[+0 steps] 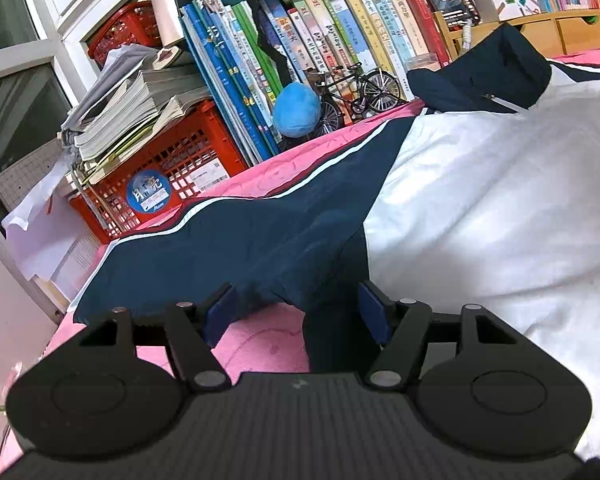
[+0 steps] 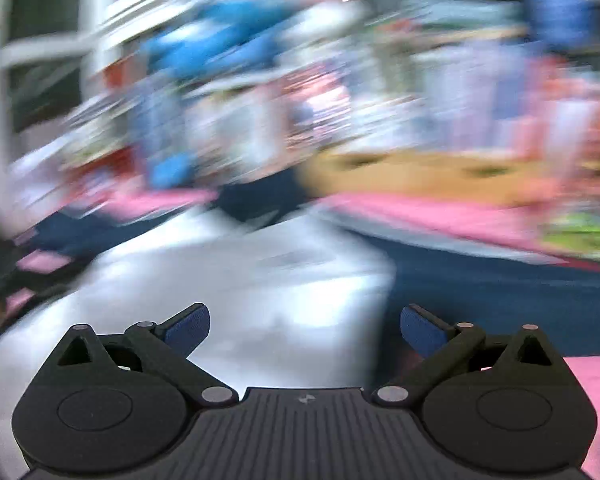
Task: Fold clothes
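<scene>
A white and navy jacket (image 1: pixel 480 200) lies spread on the pink cover (image 1: pixel 260 340), its navy sleeve (image 1: pixel 260 232) stretched out to the left. My left gripper (image 1: pixel 298 314) sits low at the armpit of that sleeve with its jaws apart. A fold of navy cloth (image 1: pixel 332 336) lies between the blue pads, next to the right one, and is not pinched. The right wrist view is heavily blurred. There my right gripper (image 2: pixel 304 324) stands wide open with nothing between its fingers, over the white body of the jacket (image 2: pixel 240 280).
Along the back edge stand a red crate (image 1: pixel 172 168) under a paper stack (image 1: pixel 132 108), a row of books (image 1: pixel 340 40), a blue plush (image 1: pixel 296 108), a model bicycle (image 1: pixel 352 92) and a wooden organizer (image 1: pixel 560 28). The bed edge drops at the left.
</scene>
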{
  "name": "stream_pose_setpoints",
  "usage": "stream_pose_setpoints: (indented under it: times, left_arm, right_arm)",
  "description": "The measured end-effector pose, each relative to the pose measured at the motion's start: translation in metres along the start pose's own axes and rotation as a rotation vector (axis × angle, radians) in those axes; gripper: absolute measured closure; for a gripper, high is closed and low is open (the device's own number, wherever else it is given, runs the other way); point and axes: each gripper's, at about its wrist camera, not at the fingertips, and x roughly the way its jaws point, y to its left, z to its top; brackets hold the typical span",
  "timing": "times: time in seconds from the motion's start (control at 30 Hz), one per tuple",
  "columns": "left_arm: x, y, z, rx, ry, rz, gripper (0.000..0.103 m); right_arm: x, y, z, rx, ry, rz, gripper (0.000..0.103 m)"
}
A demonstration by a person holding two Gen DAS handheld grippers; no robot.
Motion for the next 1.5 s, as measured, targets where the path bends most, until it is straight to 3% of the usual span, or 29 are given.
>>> stream_pose_setpoints:
  times: [0.07, 0.13, 0.17, 0.2, 0.33, 0.37, 0.4, 0.5, 0.53, 0.63, 0.73, 0.77, 0.8, 0.87, 0.9, 0.97, 1.0, 1.07, 1.27, 1.43, 1.5]
  left_arm:
    - [0.000, 0.002, 0.000, -0.012, 0.003, -0.004, 0.032]
    - [0.001, 0.004, 0.000, -0.023, 0.006, -0.013, 0.032]
    - [0.001, 0.005, 0.000, -0.029, 0.007, -0.018, 0.032]
    - [0.001, 0.006, 0.000, -0.035, 0.008, -0.023, 0.032]
    - [0.001, 0.010, -0.001, -0.059, 0.012, -0.045, 0.032]
    - [0.001, 0.011, -0.001, -0.064, 0.013, -0.051, 0.031]
    - [0.001, 0.012, -0.001, -0.069, 0.013, -0.057, 0.031]
    - [0.001, 0.014, -0.001, -0.084, 0.018, -0.061, 0.028]
    - [0.001, 0.015, -0.001, -0.087, 0.018, -0.060, 0.027]
    - [0.001, 0.017, -0.001, -0.096, 0.021, -0.068, 0.027]
    - [0.001, 0.018, -0.001, -0.100, 0.022, -0.073, 0.027]
    - [0.001, 0.018, -0.001, -0.101, 0.022, -0.073, 0.027]
    - [0.001, 0.018, -0.001, -0.100, 0.021, -0.074, 0.027]
    - [0.002, 0.019, -0.001, -0.102, 0.022, -0.077, 0.027]
    - [0.002, 0.020, -0.001, -0.104, 0.022, -0.079, 0.027]
    - [0.002, 0.021, -0.001, -0.110, 0.023, -0.084, 0.027]
    - [0.002, 0.022, -0.001, -0.114, 0.024, -0.087, 0.027]
    - [0.003, 0.023, -0.002, -0.125, 0.027, -0.097, 0.027]
    - [0.003, 0.025, -0.002, -0.132, 0.028, -0.109, 0.027]
    - [0.004, 0.026, -0.002, -0.138, 0.028, -0.119, 0.027]
    - [0.004, 0.027, -0.002, -0.141, 0.030, -0.121, 0.027]
  right_arm:
    - [0.037, 0.033, 0.006, -0.054, 0.077, 0.052, 0.007]
    - [0.074, 0.042, 0.018, -0.079, 0.138, 0.039, 0.026]
    - [0.095, 0.039, 0.025, -0.075, 0.175, 0.013, 0.044]
    - [0.106, 0.036, 0.030, -0.069, 0.169, -0.018, 0.048]
    - [0.155, -0.004, 0.071, -0.041, 0.168, -0.144, 0.049]
    - [0.168, -0.020, 0.079, -0.024, 0.162, -0.173, 0.046]
    - [0.180, -0.038, 0.085, -0.002, 0.152, -0.204, 0.036]
    - [0.210, -0.097, 0.104, 0.165, 0.133, -0.380, 0.015]
    - [0.212, -0.107, 0.108, 0.209, 0.140, -0.405, 0.015]
    - [0.205, -0.118, 0.118, 0.263, 0.157, -0.416, 0.020]
    - [0.182, -0.089, 0.119, 0.181, 0.094, -0.380, 0.020]
    - [0.175, -0.075, 0.118, 0.136, 0.086, -0.337, 0.031]
    - [0.168, -0.060, 0.116, 0.087, 0.086, -0.292, 0.053]
    - [0.162, -0.030, 0.114, 0.000, 0.104, -0.204, 0.076]
    - [0.166, -0.016, 0.113, -0.035, 0.129, -0.162, 0.079]
    - [0.184, 0.003, 0.110, -0.054, 0.193, -0.105, 0.081]
    - [0.197, 0.007, 0.110, -0.069, 0.191, -0.118, 0.084]
    - [0.226, 0.008, 0.114, -0.112, 0.147, -0.181, 0.084]
    - [0.296, -0.039, 0.157, -0.013, 0.093, -0.331, 0.087]
    - [0.309, -0.047, 0.165, -0.003, 0.077, -0.359, 0.085]
    - [0.303, -0.046, 0.165, 0.012, 0.085, -0.354, 0.077]
